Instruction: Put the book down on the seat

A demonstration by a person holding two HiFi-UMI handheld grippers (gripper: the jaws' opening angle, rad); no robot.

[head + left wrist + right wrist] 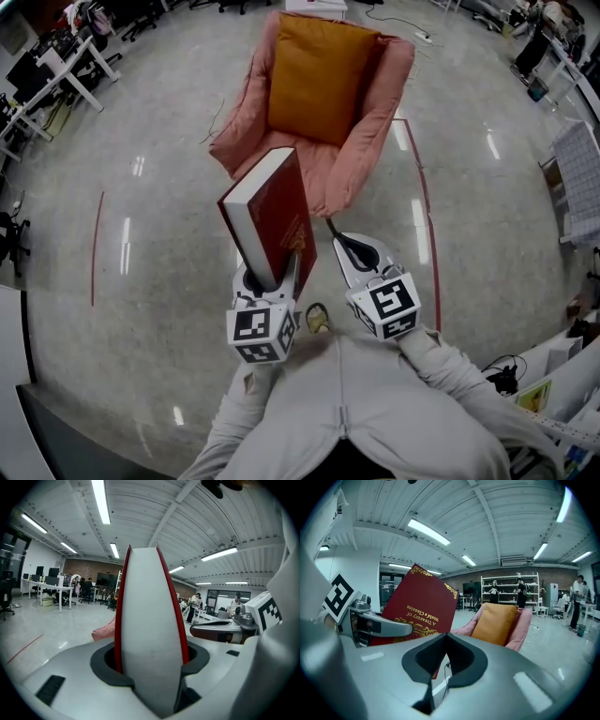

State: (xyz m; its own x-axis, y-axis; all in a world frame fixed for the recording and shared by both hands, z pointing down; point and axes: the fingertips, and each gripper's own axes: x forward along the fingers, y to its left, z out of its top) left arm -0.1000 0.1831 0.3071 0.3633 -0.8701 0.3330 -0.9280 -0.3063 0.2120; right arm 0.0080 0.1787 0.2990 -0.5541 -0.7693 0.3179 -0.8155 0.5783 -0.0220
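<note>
The left gripper clamps the lower edge of the red book, holding it upright in the air with its long axis pointing up and tilted toward the armchair. The seat lies straight ahead of the book, across a strip of bare floor, so the left hand looks best placed to carry it there. An orange cushion leans on the backrest, and the front of the seat is free. The right gripper hangs just beside the book, its jaws together on nothing.

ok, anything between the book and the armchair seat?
No. In the right gripper view only shiny floor shows between the book, clamped in the left tongs, and the pink armchair, which has an orange cushion on it.
</note>
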